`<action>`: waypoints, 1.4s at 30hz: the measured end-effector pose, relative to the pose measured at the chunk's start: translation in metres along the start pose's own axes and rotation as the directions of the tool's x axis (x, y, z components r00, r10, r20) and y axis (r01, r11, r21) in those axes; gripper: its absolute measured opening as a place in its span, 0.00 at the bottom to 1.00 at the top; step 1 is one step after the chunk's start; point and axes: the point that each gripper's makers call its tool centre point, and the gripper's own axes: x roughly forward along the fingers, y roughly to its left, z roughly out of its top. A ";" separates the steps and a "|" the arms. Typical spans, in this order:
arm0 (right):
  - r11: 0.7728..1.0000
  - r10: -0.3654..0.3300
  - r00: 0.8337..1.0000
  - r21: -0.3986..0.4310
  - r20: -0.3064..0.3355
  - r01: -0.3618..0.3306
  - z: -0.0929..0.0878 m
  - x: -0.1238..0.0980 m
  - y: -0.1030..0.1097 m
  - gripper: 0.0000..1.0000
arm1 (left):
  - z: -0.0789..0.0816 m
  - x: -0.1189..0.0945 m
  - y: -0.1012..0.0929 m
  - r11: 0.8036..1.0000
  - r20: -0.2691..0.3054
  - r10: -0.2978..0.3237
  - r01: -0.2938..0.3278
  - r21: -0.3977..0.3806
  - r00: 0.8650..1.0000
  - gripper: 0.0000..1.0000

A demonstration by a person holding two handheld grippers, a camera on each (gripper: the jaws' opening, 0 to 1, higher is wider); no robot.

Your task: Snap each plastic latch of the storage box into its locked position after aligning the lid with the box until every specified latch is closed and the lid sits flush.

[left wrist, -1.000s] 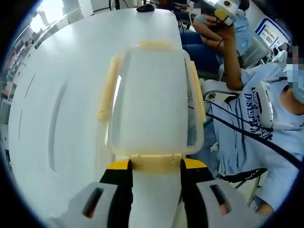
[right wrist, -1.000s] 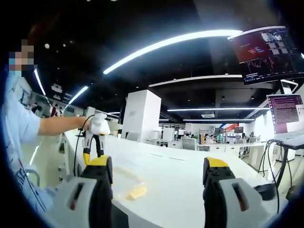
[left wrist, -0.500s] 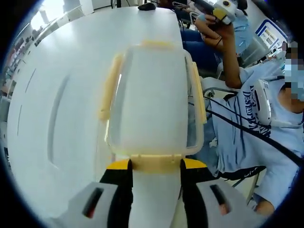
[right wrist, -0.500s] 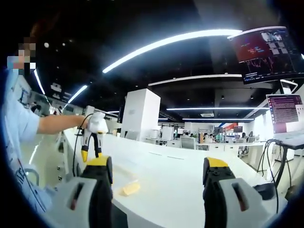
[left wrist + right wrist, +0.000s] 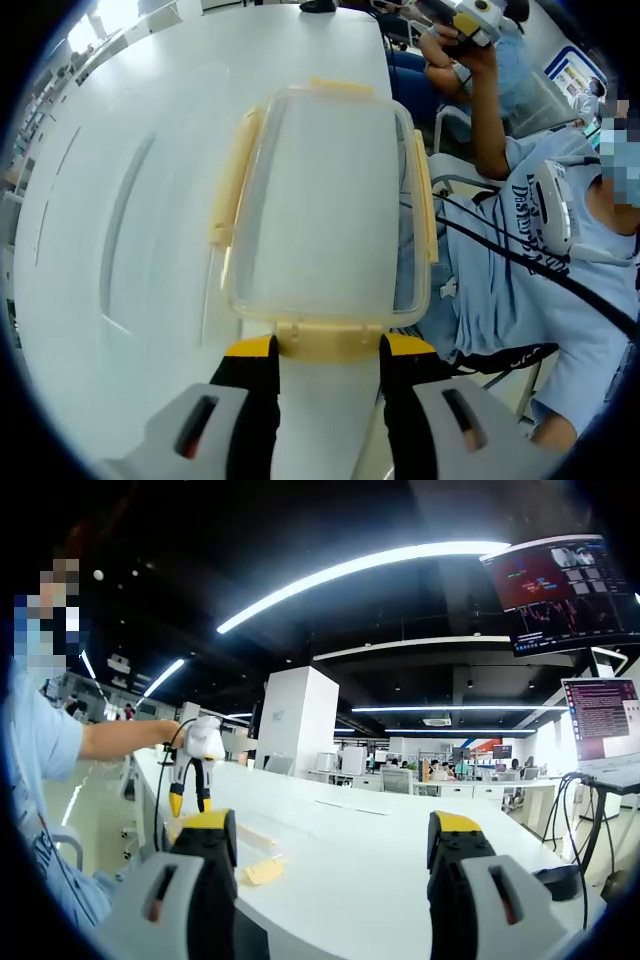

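The left gripper (image 5: 329, 345) stands with its jaws apart on either side of the near end latch (image 5: 328, 340) of the box (image 5: 325, 200). Over the last second the box has slid a little further ahead of the jaws on the table (image 5: 120, 200), and all four latches look unsnapped. The right gripper (image 5: 335, 845) stays wide and empty, raised above the table, so I judge latching is only beginning.

One storage box (image 5: 320, 205) sits on one white table (image 5: 120, 180). It has four yellow latches (image 5: 232, 175). Two grippers: the left gripper (image 5: 328, 372) and the right gripper (image 5: 330, 855).
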 end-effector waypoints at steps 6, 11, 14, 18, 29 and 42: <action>1.000 0.005 1.000 -0.003 0.002 -0.005 0.001 -0.001 0.002 0.78 | -0.006 0.000 -0.002 1.000 -0.006 -0.003 0.003 -0.006 1.000 0.38; 1.000 0.001 1.000 -0.002 -0.002 -0.001 -0.001 -0.001 0.001 0.78 | -0.012 -0.002 -0.002 1.000 -0.008 -0.007 0.007 -0.007 1.000 0.38; 1.000 0.004 1.000 -0.001 -0.003 -0.004 -0.001 0.000 0.001 0.78 | -0.015 -0.004 -0.001 1.000 0.000 -0.011 0.011 -0.013 1.000 0.38; 1.000 0.006 1.000 -0.003 -0.009 -0.006 -0.002 0.001 0.003 0.78 | -0.017 -0.005 0.001 1.000 0.004 -0.015 0.015 -0.022 1.000 0.38; 1.000 0.021 0.999 0.004 -0.028 -0.021 -0.009 0.008 0.006 0.78 | -0.027 -0.008 0.001 0.999 -0.004 -0.017 0.016 -0.043 1.000 0.38; 0.997 0.080 0.994 0.015 -0.071 -0.079 -0.024 0.028 0.026 0.78 | -0.037 -0.009 0.001 0.997 0.006 -0.006 0.006 -0.078 1.000 0.38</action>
